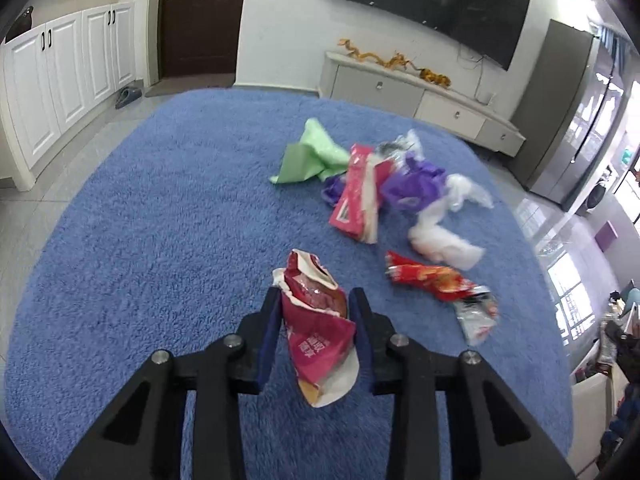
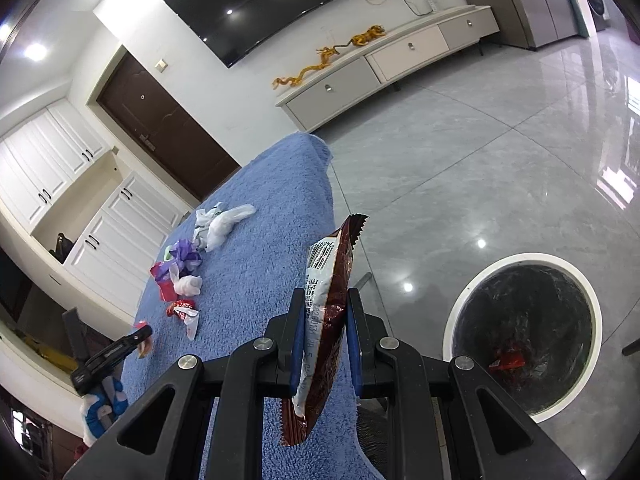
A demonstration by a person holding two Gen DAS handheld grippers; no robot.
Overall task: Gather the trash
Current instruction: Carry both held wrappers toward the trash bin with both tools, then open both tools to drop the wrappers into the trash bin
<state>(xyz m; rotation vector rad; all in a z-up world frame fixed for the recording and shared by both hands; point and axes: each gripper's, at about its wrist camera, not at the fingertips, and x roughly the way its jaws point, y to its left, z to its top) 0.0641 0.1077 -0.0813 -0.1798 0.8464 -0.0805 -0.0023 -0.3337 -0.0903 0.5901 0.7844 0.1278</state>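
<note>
My left gripper is shut on a crumpled pink snack bag and holds it just above the blue rug. My right gripper is shut on a dark brown wrapper, held upright above the rug's edge. A round white-rimmed trash bin with a black liner and a red wrapper inside stands on the floor to the right. More trash lies on the rug: a green bag, a pink box, purple plastic, white plastic and a red wrapper.
A white TV cabinet stands against the far wall under a wall TV. White cupboards and a dark door are at the left. Glossy grey tile floor surrounds the rug. The left gripper also shows in the right wrist view.
</note>
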